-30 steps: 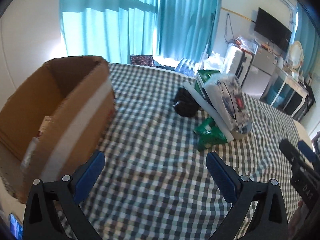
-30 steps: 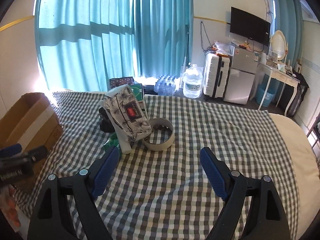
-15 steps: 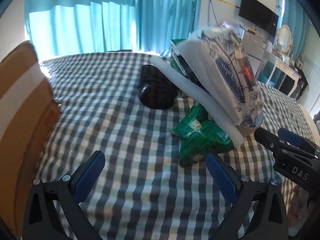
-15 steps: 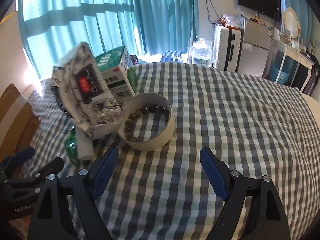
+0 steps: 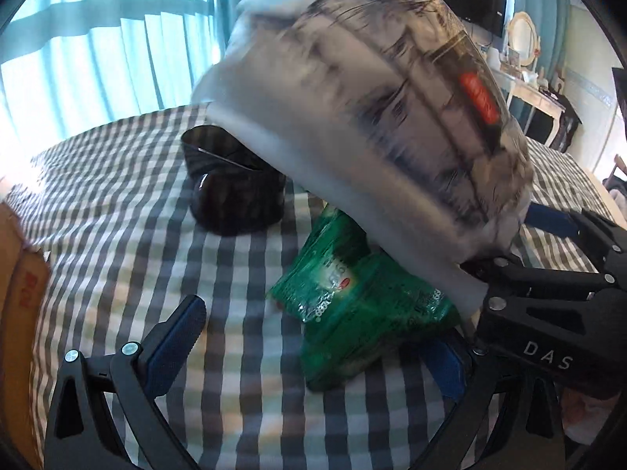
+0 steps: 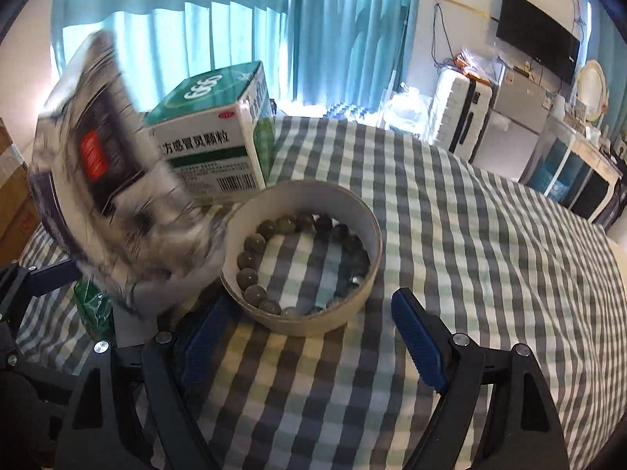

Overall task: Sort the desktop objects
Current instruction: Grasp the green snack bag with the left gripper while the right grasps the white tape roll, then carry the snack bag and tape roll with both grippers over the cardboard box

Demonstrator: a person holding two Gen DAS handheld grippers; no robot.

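My left gripper (image 5: 313, 352) is open and low over the checked cloth. A crumpled green packet (image 5: 364, 313) lies just ahead between its fingers, close to the right one, with no pad pressing on it. A white tissue pack with black print and a red label (image 5: 372, 117) leans over the packet, blurred. Behind it sits a black object (image 5: 231, 188). My right gripper (image 6: 311, 337) is open too. The near rim of a white round ring (image 6: 352, 305) holding a bead bracelet (image 6: 250, 262) sits between its fingertips. A green-and-white medicine box (image 6: 219, 137) stands behind the tissue pack (image 6: 109, 196).
A cardboard box (image 5: 19, 293) stands at the left edge of the bed. The right gripper's black frame (image 5: 548, 274) crowds the tissue pack from the right. Checked cloth (image 6: 470, 235) stretches open to the right. A suitcase, a fridge and a dresser line the far wall.
Both grippers have come down and forward toward the pile, which now looms large. The cardboard box has slid out to the left edge. Both stay open.
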